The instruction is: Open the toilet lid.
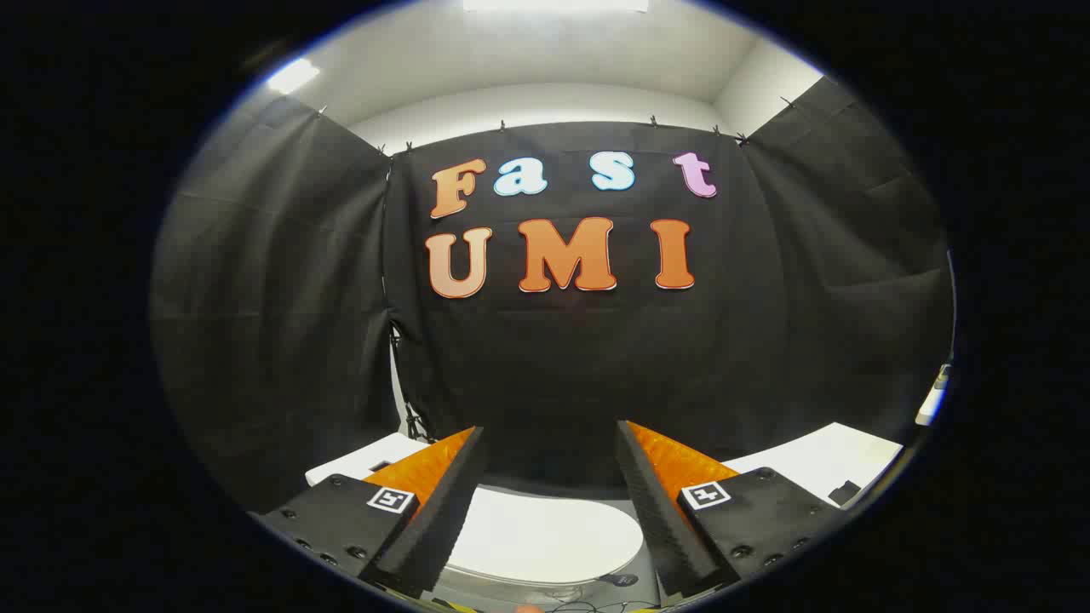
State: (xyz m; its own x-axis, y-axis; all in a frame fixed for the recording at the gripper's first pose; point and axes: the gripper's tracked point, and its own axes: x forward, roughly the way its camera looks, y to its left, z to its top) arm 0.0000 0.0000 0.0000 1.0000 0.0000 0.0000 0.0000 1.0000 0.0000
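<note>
Gripper [552,438]: open, fingers spread wide with nothing between them
Fingers [443,502]: black pads with orange backing, raised above the toilet
Toilet lid [545,536]: white, closed flat, seen low between the two fingers
Surroundings: white surface [817,464] to each side, black cloth wall [553,366] beyond
</note>
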